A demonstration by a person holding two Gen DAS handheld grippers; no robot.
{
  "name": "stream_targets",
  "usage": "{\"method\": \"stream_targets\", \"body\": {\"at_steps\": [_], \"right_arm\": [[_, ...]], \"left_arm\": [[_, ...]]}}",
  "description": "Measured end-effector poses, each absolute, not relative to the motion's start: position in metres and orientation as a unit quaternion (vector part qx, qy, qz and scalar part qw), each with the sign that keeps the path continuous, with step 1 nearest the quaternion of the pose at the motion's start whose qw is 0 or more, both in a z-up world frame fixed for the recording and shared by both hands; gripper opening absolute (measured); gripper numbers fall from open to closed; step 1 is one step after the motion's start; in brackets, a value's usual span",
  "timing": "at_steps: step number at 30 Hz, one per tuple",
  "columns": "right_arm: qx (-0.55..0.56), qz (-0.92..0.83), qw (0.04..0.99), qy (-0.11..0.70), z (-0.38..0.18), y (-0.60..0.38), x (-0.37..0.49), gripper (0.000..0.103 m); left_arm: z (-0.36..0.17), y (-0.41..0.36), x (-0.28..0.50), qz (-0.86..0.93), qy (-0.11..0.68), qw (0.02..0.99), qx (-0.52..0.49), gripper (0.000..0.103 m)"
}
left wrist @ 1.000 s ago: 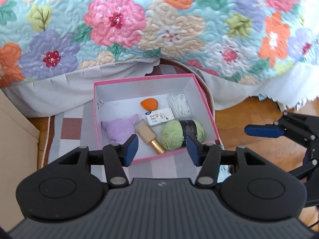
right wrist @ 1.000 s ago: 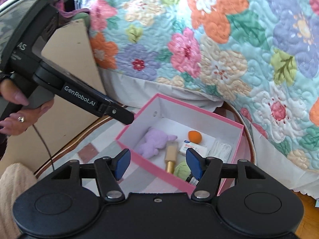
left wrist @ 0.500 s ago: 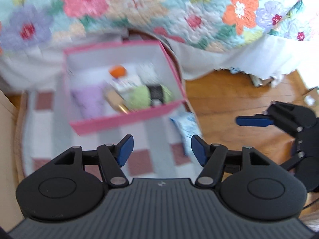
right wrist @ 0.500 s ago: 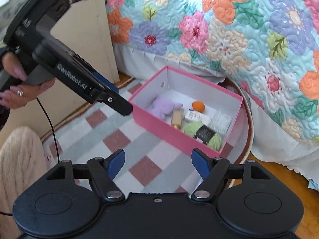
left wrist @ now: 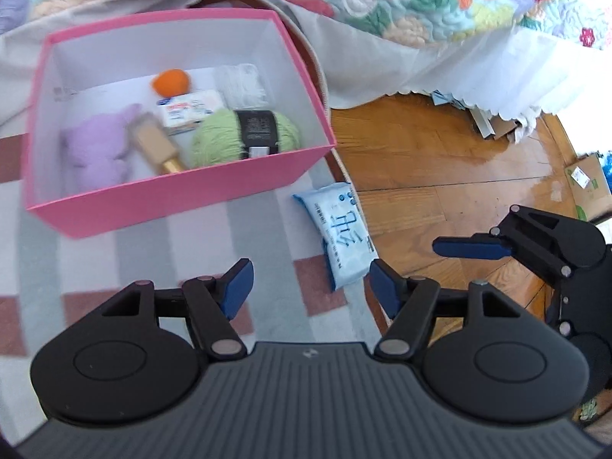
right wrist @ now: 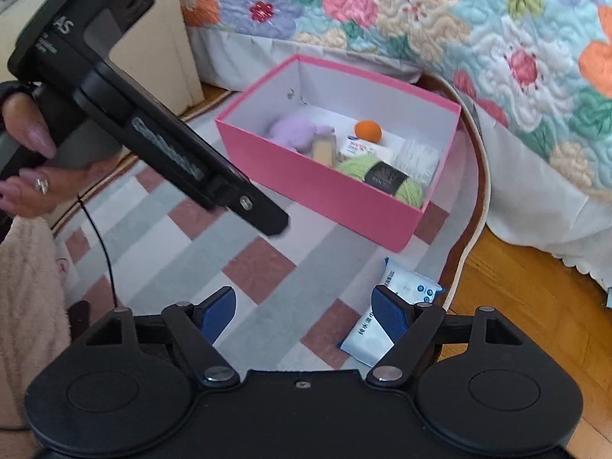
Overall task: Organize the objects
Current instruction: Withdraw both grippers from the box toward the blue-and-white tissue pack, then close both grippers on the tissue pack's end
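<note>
We can't read the blurry words on the wet-wipe pack [right wrist: 386,321]; the right gripper's [right wrist: 304,311] finger [right wrist: 388,315] hides part of it. Far ahead of the claw, the pink box [right wrist: 317,187] wall hides the bottoms of the things inside.

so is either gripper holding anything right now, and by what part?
Nothing held. Left gripper and right gripper are both open and empty, jaws just opened wider; the wipes pack lies untouched on the rug.

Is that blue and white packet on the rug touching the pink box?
Apart. In the left wrist view a strip of bare striped rug shows between the packet and the pink box's near corner; the right wrist view shows the same gap.
</note>
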State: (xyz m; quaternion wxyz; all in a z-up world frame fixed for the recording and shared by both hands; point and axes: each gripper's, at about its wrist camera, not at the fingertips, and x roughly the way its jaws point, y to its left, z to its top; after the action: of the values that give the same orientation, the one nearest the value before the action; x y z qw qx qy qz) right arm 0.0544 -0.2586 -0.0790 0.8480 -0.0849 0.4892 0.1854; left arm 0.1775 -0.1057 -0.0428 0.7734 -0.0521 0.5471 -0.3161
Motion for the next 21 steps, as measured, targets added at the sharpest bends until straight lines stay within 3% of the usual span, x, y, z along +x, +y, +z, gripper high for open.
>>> {"method": "stream_targets", "body": {"at_steps": [18, 21], "right_arm": [[-0.095, 0.104, 0.88, 0.454, -0.202, -0.309, 0.073, 0.083], [-0.088, 0.101, 0.877, 0.461, -0.214, -0.314, 0.076, 0.083]], "left_arm": [[-0.166, -0.183, 0.182, -0.326, 0.544, 0.766, -0.105, 0.064], [-0.176, -0.185, 0.182, -0.334, 0.534, 0.767, -0.12, 0.059]]}}
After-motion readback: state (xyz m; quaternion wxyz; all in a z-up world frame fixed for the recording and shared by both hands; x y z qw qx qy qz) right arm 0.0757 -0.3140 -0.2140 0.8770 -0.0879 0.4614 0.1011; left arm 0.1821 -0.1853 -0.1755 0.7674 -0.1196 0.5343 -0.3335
